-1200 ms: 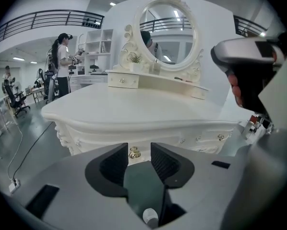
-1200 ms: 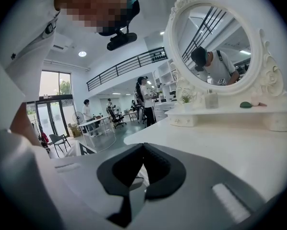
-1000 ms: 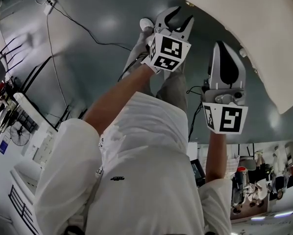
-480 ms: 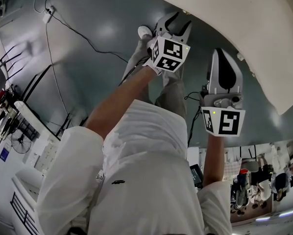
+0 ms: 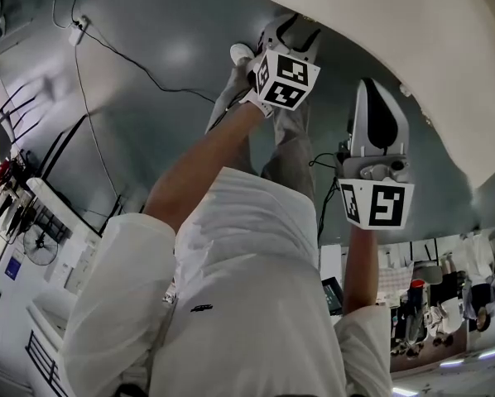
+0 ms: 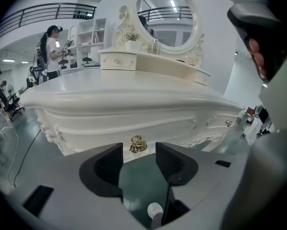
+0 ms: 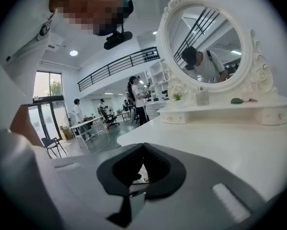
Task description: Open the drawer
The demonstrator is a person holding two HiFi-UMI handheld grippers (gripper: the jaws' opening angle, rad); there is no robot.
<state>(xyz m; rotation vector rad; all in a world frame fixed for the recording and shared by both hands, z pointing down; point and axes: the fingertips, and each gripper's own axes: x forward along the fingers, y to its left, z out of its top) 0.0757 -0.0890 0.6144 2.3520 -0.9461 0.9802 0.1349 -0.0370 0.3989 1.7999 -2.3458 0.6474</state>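
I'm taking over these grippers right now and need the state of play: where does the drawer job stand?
Left gripper: open and empty; its jaws have just been opening. It is aimed at the gold ring pull, which shows between the jaws but is not yet touched.
Right gripper: shut, holding nothing, beside the dressing table edge.
Done: approach lined up.
Left: close on the pull and draw the drawer out; it looks unopened.

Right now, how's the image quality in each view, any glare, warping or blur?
Head view: strong fisheye, soft glare patches on the glossy floor. Left gripper view: evenly lit, dressing table edge bows, gold handle sharp. Right gripper view: mirror stretched by the lens, a mosaic patch up top.
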